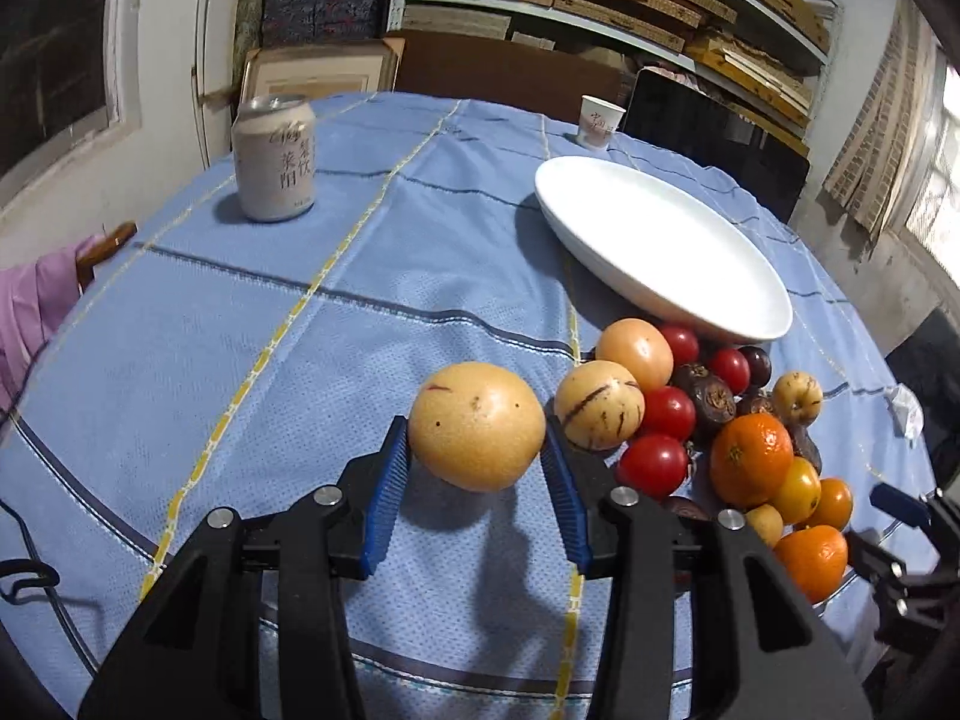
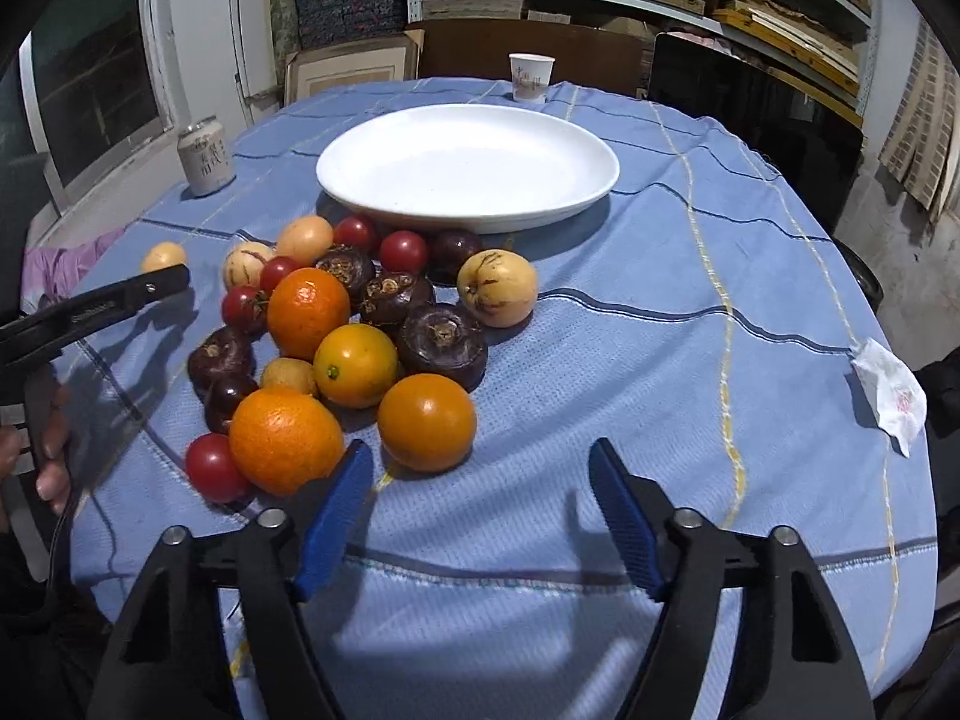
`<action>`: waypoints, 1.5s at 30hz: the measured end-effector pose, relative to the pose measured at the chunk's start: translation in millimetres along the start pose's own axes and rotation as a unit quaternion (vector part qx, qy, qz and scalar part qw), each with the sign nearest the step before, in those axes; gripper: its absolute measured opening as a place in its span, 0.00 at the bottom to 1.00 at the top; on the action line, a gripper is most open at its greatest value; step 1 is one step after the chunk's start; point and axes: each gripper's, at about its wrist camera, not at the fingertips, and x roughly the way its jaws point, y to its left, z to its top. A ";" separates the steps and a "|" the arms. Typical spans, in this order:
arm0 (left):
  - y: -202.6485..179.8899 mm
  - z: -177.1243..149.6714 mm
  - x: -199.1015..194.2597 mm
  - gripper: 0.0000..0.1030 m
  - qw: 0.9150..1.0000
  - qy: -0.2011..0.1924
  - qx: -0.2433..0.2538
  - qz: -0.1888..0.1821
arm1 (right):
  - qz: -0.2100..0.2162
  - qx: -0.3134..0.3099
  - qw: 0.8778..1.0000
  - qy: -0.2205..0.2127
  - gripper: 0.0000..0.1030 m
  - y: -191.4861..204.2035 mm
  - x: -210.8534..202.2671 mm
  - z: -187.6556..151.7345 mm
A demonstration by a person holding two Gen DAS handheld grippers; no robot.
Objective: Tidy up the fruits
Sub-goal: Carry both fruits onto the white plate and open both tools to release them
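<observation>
A big round yellow fruit (image 1: 477,426) sits between the blue pads of my left gripper (image 1: 474,438), which is shut on it, both pads against its sides. Just to its right lies a heap of fruit: striped yellow ones (image 1: 599,405), cherry tomatoes (image 1: 653,463), oranges (image 1: 750,459) and dark brown ones (image 1: 711,399). Behind the heap is an empty white plate (image 1: 660,252). In the right wrist view my right gripper (image 2: 480,447) is open over the blue cloth with nothing between its fingers; the nearest orange (image 2: 427,423) lies just ahead of its left finger. The plate (image 2: 468,162) is beyond the heap.
A drink can (image 1: 275,159) stands at the far left of the table and a paper cup (image 1: 600,120) at the far edge. A crumpled tissue (image 2: 888,396) lies at the right edge. A person's hand (image 2: 51,450) shows at left. Shelves of boxes stand behind.
</observation>
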 end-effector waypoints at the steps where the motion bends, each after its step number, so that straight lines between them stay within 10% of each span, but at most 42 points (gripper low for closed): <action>1: -5.2 -2.7 -2.1 0.42 1.000 -0.001 0.008 0.003 | 0.009 0.003 1.000 0.003 0.68 0.7 3.3 1.1; 20: -4.1 -5.7 0.0 0.42 1.000 0.006 0.004 0.013 | 0.113 0.001 0.993 0.028 0.57 -1.5 25.4 12.5; 24: -4.1 -5.4 0.8 0.42 1.000 0.007 0.004 0.015 | 0.093 -0.017 0.995 0.020 0.39 4.6 27.0 14.3; 45: -5.2 -6.1 2.2 0.42 1.000 0.010 0.004 0.015 | 0.052 0.003 0.999 -0.007 0.38 -10.4 6.1 1.7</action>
